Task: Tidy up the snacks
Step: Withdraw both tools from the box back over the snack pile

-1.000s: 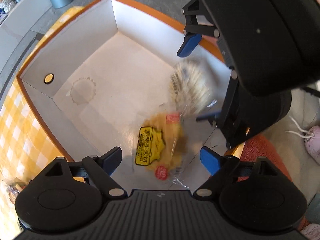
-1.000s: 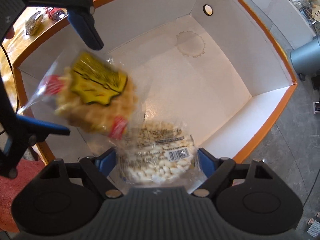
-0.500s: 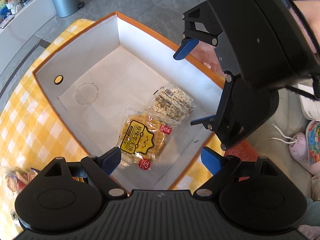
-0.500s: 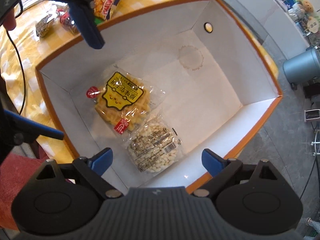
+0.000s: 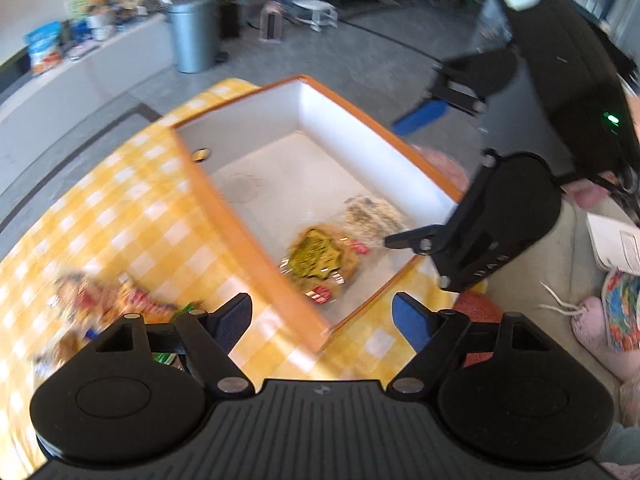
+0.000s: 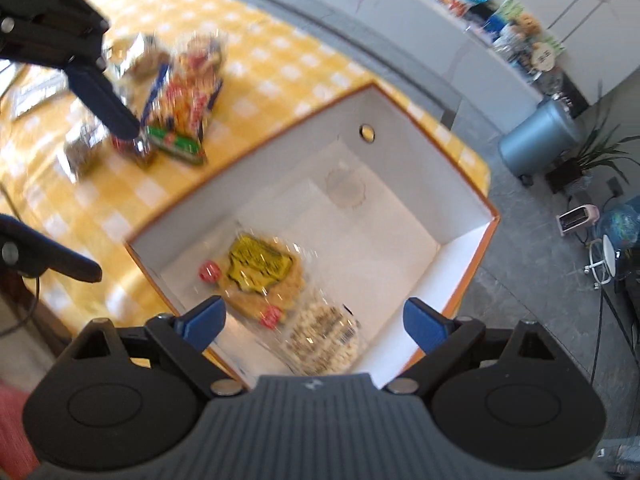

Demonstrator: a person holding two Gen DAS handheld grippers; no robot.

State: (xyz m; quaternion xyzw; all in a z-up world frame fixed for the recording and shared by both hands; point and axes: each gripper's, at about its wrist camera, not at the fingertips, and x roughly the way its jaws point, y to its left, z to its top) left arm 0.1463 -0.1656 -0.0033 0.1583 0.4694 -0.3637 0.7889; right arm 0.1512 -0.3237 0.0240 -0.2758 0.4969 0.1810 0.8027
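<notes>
An orange box with white walls [image 5: 360, 148] [image 6: 400, 152] stands on the table. On its floor lie a clear snack bag with a yellow label [image 5: 318, 256] [image 6: 260, 268] and, touching it, a bag of pale puffs [image 5: 374, 214] [image 6: 320, 344]. My left gripper [image 5: 320, 312] [image 6: 100, 194] hovers above the box's near corner; its jaws are closing with nothing between them. My right gripper [image 6: 314, 314] [image 5: 406, 178] is open and empty, high over the box's other side. A blurred pile of snack packs [image 5: 120, 300] [image 6: 180, 92] lies on the cloth beside the box.
A yellow checked tablecloth [image 5: 120, 220] covers the table. A grey bin [image 5: 192, 32] [image 6: 536, 136] stands on the floor beyond, by a white counter [image 5: 80, 80] with more packets. A person's hand [image 5: 588, 196] holds the right gripper.
Both bags dropped from the grippers onto the box floor. Both grippers then rose and drew back, so the whole box and the snack pile on the cloth came into view.
</notes>
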